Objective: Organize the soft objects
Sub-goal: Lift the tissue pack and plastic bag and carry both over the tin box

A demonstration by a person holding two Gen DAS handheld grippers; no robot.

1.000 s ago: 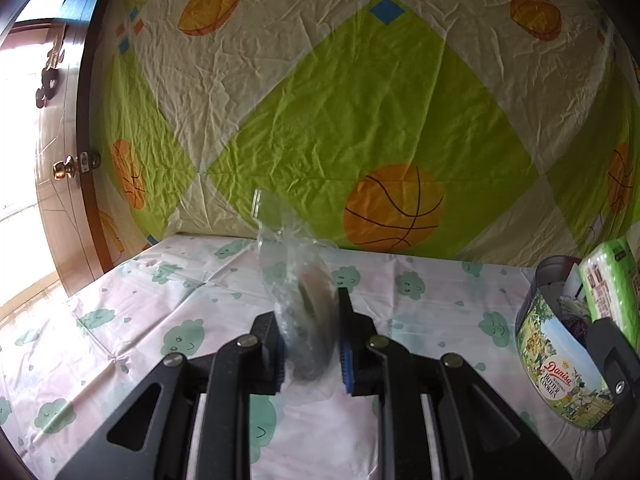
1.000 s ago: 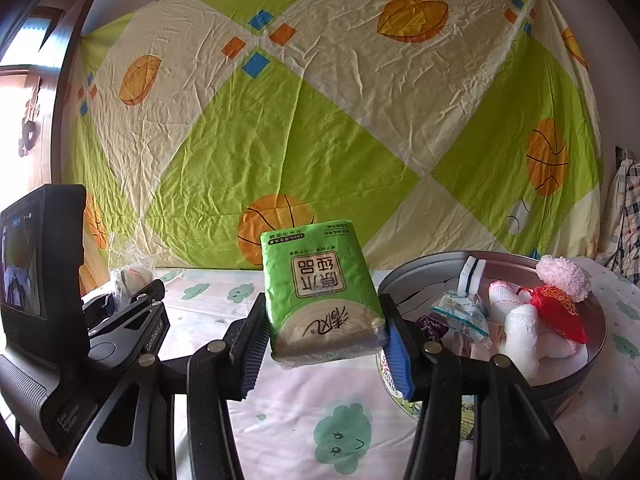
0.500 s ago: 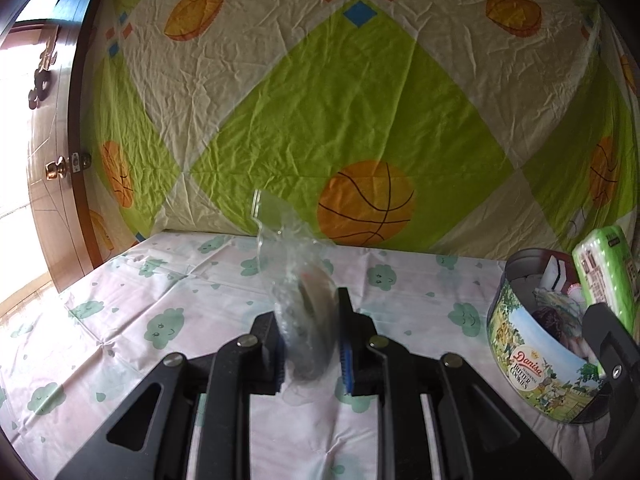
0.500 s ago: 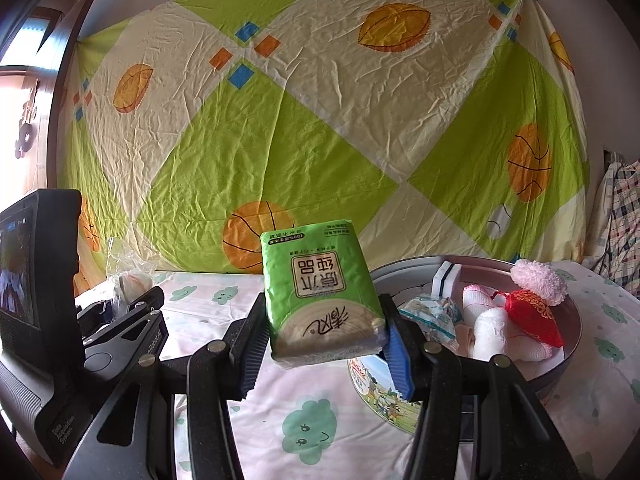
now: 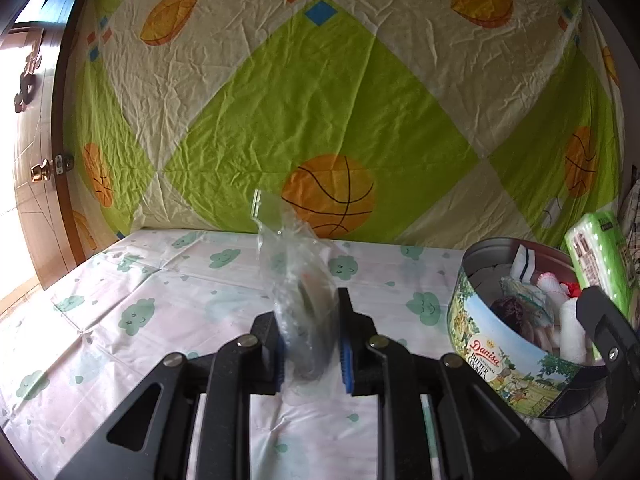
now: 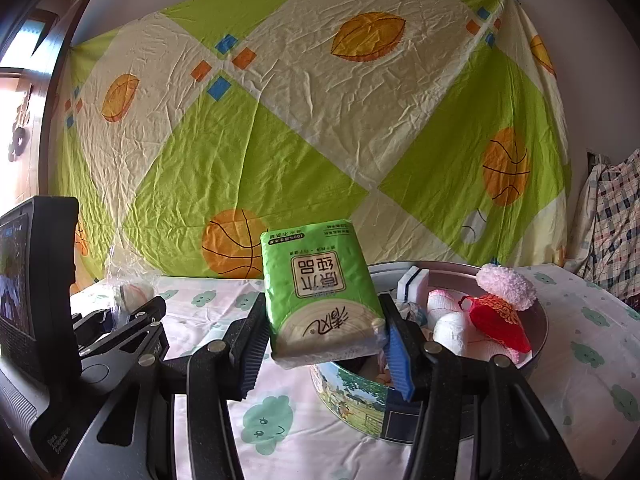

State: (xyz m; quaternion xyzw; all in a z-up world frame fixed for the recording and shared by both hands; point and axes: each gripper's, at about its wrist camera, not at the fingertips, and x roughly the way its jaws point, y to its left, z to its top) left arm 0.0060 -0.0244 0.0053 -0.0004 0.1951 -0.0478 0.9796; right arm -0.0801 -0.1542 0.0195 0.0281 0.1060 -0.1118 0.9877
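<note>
My left gripper [image 5: 311, 342] is shut on a crumpled clear plastic bag [image 5: 298, 280] with something dark and round inside, held above the cloud-print tablecloth [image 5: 160, 292]. My right gripper [image 6: 322, 354] is shut on a green tissue pack [image 6: 320, 292], held over the near rim of the round cookie tin [image 6: 352, 396]. In the left wrist view the cookie tin [image 5: 496, 356] stands at the right, with the tissue pack [image 5: 598, 256] over its far side. The tin holds a white and red plush toy [image 6: 480, 316], a sponge [image 6: 412, 280] and other soft items.
A green and cream sheet with basketball prints [image 5: 332, 120] hangs behind the table. A wooden door [image 5: 36, 160] stands at the far left. Checked cloth [image 6: 608, 224] hangs at the right. The left gripper's body and screen [image 6: 40, 300] fill the left of the right wrist view.
Both grippers have moved toward the cookie tin, each keeping its hold. The tin has come further into the left wrist view, and the tissue pack now overlaps its rim.
</note>
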